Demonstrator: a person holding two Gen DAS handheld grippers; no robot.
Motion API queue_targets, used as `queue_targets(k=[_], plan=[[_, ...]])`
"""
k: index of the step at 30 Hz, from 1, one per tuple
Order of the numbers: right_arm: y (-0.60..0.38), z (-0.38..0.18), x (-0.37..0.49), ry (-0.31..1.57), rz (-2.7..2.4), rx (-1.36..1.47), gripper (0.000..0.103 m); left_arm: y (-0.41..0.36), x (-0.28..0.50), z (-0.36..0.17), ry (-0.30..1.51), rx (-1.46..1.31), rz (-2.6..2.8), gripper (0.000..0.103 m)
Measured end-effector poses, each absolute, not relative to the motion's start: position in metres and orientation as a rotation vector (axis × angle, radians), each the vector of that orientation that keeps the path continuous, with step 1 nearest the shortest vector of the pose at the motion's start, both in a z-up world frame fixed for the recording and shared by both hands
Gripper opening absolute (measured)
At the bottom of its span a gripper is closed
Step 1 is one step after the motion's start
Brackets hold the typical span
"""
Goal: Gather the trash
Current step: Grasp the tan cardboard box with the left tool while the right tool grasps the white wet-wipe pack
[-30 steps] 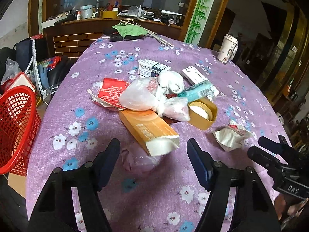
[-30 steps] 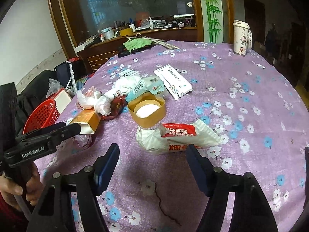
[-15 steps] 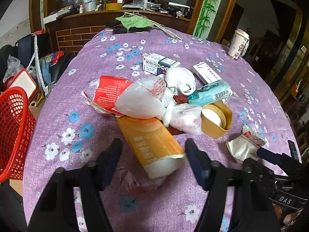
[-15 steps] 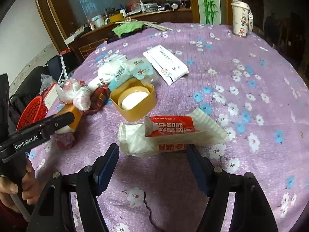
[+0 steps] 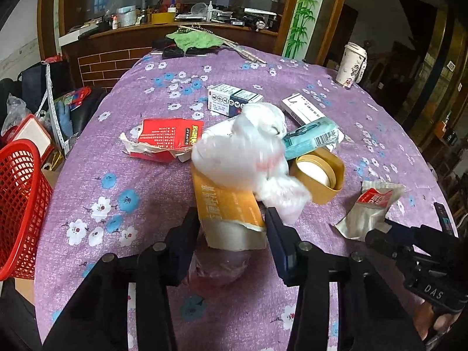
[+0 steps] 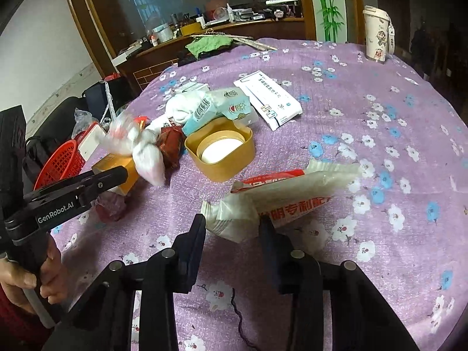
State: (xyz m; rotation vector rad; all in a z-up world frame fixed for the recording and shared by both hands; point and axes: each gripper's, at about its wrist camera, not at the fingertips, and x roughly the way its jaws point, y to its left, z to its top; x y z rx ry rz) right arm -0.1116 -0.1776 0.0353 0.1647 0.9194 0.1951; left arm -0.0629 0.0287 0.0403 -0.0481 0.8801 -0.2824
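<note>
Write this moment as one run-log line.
left gripper: closing on orange carton | right gripper: closing on white snack wrapper | red basket: table's left edge

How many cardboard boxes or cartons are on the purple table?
4: orange carton between the left gripper fingers; torn red carton mid-left; small blue-white box behind the pile; flat white box far right. Others may be hidden.

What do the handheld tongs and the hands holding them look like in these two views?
Both tongs have black linkage arms with silver pivot bolts and dark navy-blue pads. The left tongs' side reads "GenRobot.AI" in white; the right tongs' reads "DAS". The left hand shows a dark red sleeve.
</note>
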Motion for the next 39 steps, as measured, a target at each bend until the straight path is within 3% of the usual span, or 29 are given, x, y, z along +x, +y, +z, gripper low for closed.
queue_targets(k=[25, 39], plan=[[-0.160, 0.065, -0.127, 0.845, 0.268, 0.129, 0.040, 0.060, -0.109, 0.078, 0.741, -0.057, -0.386, 0.040], [-0.140, 0.072, -0.124, 0.850, 0.325, 0.096, 0.040, 0.072, -0.115, 0.070, 0.786, -0.002, -0.407, 0.043]])
